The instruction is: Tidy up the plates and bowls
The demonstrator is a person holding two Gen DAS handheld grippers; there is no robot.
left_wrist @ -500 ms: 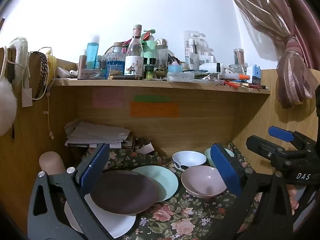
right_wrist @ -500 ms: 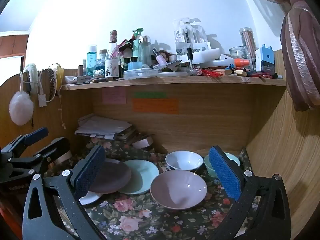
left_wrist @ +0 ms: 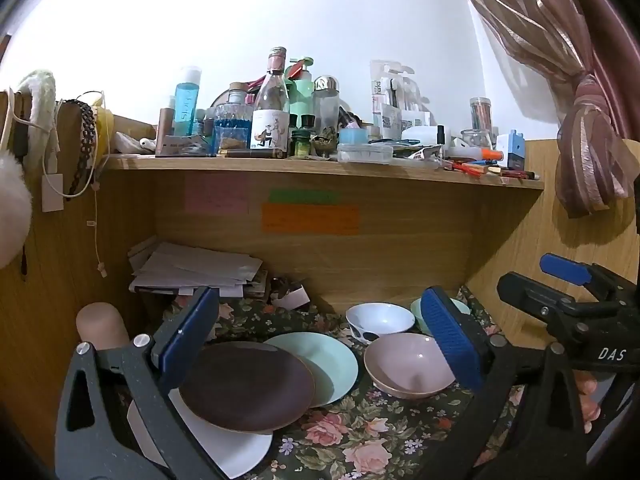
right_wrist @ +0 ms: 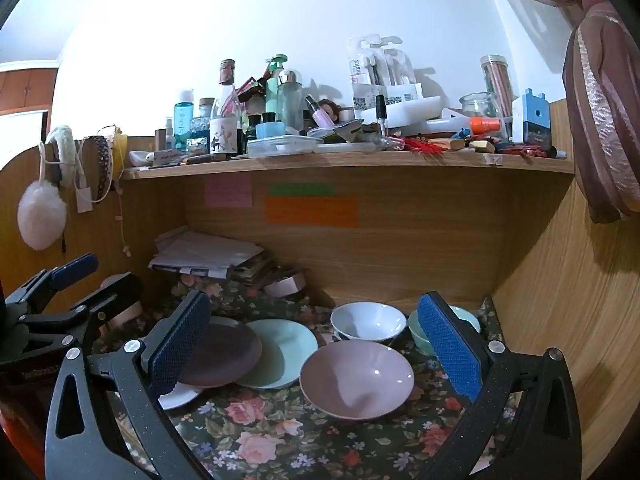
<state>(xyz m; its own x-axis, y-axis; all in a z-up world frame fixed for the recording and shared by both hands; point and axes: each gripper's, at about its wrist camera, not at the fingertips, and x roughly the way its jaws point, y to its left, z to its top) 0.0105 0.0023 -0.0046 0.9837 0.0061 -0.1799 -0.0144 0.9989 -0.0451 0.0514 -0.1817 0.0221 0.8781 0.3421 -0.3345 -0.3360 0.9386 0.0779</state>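
Left wrist view: both my left gripper and right gripper gape wide, holding nothing, so nudging the dark brown plate, overlapped on the white plate, could skid it off.

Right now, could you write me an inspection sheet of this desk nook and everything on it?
Surface: floral cloth covers the desk.
Job's things: brown plate overlaps white plate and green plate; pink bowl, white bowl, green bowl at right.
Clutter: paper stack; bottles crowd the shelf.
Grippers: left gripper and right gripper open, empty.
Cables: white cord hangs at left.
Surroundings: curtain, sticky notes.
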